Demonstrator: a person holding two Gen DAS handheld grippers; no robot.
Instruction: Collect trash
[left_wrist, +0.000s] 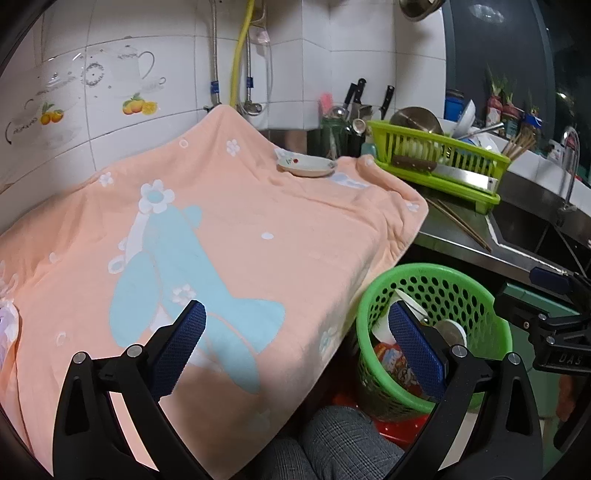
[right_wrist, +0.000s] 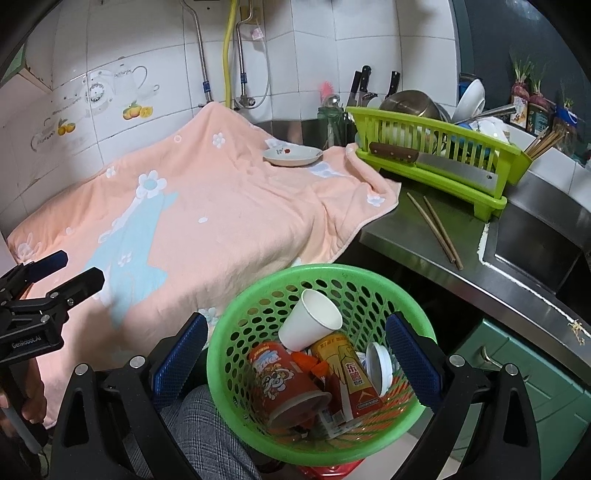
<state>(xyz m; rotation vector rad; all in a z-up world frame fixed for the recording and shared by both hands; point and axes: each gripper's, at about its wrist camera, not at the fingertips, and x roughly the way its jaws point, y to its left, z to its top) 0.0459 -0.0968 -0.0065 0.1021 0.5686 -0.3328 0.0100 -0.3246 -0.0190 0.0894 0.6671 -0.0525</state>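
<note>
**Trash in the basket, both claws empty**

I see the green basket (right_wrist: 317, 369) below the counter's front edge, just off the peach towel (right_wrist: 207, 206). Inside lie a white paper cup (right_wrist: 310, 321), a red snack cup (right_wrist: 284, 380), a yellow-red can (right_wrist: 347, 373) and a white lid (right_wrist: 380, 365). My right gripper (right_wrist: 299, 354) hangs spread wide over the basket, fingers either side of it, gripping nothing. My left gripper (left_wrist: 295, 347) is equally wide, empty, above the towel's front corner. A small plate (right_wrist: 291, 155) sits at the towel's far edge.
</note>
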